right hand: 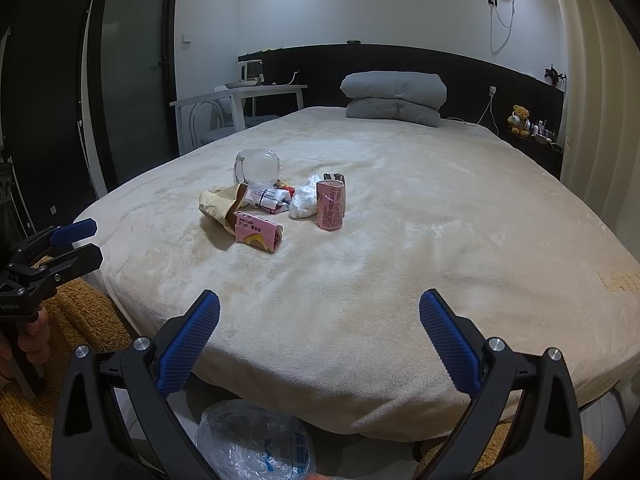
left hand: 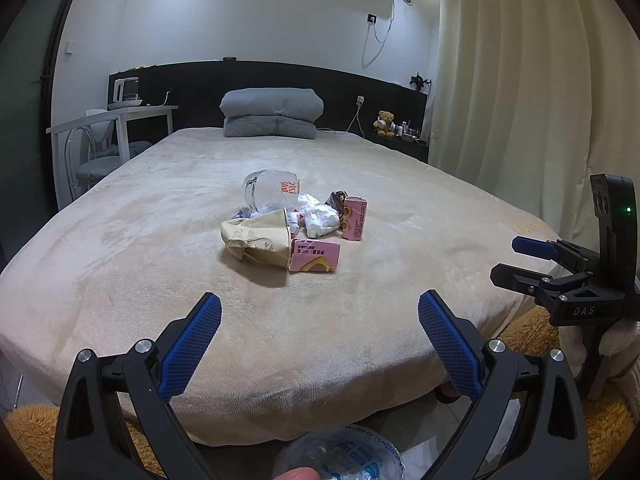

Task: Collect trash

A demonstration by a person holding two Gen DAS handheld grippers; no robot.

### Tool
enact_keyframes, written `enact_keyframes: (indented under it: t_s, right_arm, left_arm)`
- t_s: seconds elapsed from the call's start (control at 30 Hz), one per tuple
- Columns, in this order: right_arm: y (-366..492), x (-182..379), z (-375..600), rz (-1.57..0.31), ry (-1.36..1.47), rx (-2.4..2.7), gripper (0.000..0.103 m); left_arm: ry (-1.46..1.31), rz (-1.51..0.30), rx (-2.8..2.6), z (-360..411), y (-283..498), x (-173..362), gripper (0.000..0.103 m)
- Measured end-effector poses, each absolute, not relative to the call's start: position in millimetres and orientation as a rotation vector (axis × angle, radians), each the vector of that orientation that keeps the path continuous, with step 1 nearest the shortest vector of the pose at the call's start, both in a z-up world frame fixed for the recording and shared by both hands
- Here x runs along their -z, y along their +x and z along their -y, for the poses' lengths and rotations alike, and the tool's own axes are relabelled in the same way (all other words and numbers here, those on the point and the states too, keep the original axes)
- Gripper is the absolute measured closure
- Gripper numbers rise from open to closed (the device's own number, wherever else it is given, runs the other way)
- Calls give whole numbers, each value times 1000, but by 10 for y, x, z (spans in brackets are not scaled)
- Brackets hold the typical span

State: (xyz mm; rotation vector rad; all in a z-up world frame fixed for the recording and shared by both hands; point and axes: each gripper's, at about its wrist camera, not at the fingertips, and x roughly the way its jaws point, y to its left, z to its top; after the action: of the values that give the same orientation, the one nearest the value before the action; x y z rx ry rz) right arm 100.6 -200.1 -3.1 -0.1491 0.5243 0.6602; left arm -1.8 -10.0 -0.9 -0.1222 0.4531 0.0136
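A heap of trash lies mid-bed: a crumpled beige paper bag (left hand: 258, 242) (right hand: 218, 206), a flat pink carton (left hand: 315, 256) (right hand: 258, 236), an upright pink carton (left hand: 355, 218) (right hand: 330, 204), crumpled white tissue (left hand: 320, 220) (right hand: 304, 200), a clear plastic cup (left hand: 270, 192) (right hand: 258, 166) on its side and a dark wrapper (left hand: 336, 199). My left gripper (left hand: 320, 312) (right hand: 86, 242) stands open at the bed's foot, well short of the heap. My right gripper (right hand: 320, 310) (left hand: 508, 258) is open too, to its right, nothing between its fingers.
The beige bed (left hand: 160, 260) fills the view, with a folded grey quilt (left hand: 272, 112) at the headboard. A clear plastic bag (left hand: 340, 456) (right hand: 256, 440) sits on the floor below the bed's foot. White desk and chair (left hand: 104, 136) left, curtain (left hand: 520, 80) right, orange rugs (right hand: 76, 312) around.
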Motion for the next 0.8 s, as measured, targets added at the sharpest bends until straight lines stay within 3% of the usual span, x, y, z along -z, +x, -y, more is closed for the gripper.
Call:
enact_keyframes:
  t_s: [0.8]
  right_arm:
    - [959, 22, 2033, -509, -127, -675, 4]
  left_arm:
    - [-126, -462, -13, 84, -20, 48, 6]
